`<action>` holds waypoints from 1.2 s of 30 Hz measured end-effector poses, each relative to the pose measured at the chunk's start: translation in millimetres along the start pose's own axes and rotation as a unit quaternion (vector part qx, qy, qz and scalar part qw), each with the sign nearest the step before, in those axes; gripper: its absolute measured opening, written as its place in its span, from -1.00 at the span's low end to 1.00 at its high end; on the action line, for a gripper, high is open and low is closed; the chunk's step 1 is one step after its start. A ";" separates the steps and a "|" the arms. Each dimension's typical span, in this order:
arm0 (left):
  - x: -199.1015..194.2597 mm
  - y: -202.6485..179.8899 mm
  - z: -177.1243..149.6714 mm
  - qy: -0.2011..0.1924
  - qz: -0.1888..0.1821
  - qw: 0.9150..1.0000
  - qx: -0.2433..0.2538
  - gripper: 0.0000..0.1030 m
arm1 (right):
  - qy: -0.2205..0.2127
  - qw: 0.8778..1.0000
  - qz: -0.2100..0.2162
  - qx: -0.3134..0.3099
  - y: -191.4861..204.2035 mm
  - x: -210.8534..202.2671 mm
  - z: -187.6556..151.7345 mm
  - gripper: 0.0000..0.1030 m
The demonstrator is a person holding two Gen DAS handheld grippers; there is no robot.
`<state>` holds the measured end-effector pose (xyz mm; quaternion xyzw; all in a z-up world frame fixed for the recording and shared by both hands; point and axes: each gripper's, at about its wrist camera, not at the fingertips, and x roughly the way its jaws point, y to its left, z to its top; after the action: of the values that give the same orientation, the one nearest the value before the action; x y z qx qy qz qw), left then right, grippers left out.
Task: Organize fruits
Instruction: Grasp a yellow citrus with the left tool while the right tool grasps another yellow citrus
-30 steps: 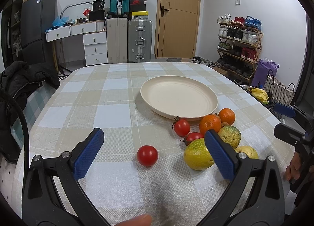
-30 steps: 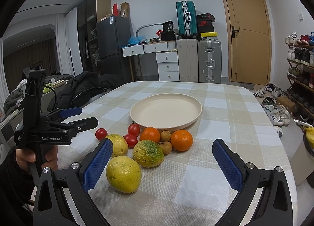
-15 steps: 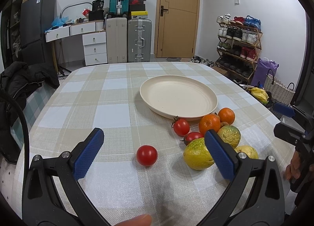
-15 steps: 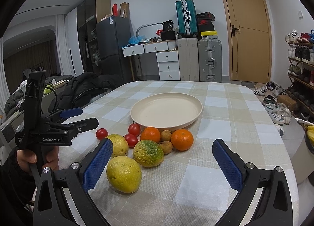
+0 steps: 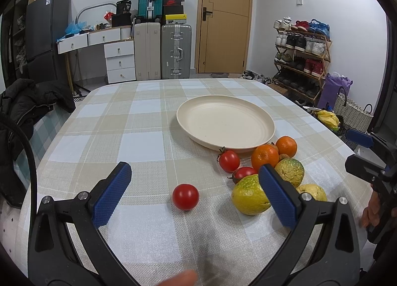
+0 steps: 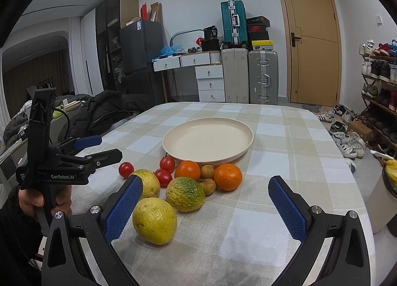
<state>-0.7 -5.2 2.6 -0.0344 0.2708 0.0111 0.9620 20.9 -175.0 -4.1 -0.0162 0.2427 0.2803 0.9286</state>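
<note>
We count three tomatoes (image 5: 185, 196), three lemons (image 6: 154, 220), two oranges (image 6: 227, 176) and two brown fruits (image 6: 207, 171) at the plate's (image 6: 244, 150) six o'clock; our left gripper (image 5: 196, 193) and right gripper (image 6: 206, 209) hang spread, empty.

Left gripper (image 5: 194, 193) eased slightly nearer the lone tomato (image 5: 185, 196), scene otherwise unchanged

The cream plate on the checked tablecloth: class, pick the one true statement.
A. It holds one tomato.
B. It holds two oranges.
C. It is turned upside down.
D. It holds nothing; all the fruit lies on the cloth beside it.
D: the cream plate shows a bare inside in both views, while the oranges, the tomatoes and the yellow-green fruits sit on the tablecloth at its near rim.
</note>
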 end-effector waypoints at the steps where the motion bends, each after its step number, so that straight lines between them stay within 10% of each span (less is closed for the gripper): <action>1: 0.4 0.0 -0.5 0.000 0.000 1.000 -0.001 0.99 | 0.002 1.000 -0.002 0.000 0.1 0.8 0.2 1.00; 27: 9.1 -17.5 -9.4 0.048 -0.024 0.998 0.038 0.99 | 0.152 0.984 0.081 0.032 18.8 46.8 -14.7 0.99; 36: 14.9 -20.8 -9.9 0.069 -0.037 0.996 0.043 0.99 | 0.188 0.978 0.087 0.012 29.5 56.9 -27.4 0.50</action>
<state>7.7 -26.6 -12.3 -0.0037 0.3348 -0.0389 0.9415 34.5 -125.4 -51.3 -0.0359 0.4166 0.3492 0.8386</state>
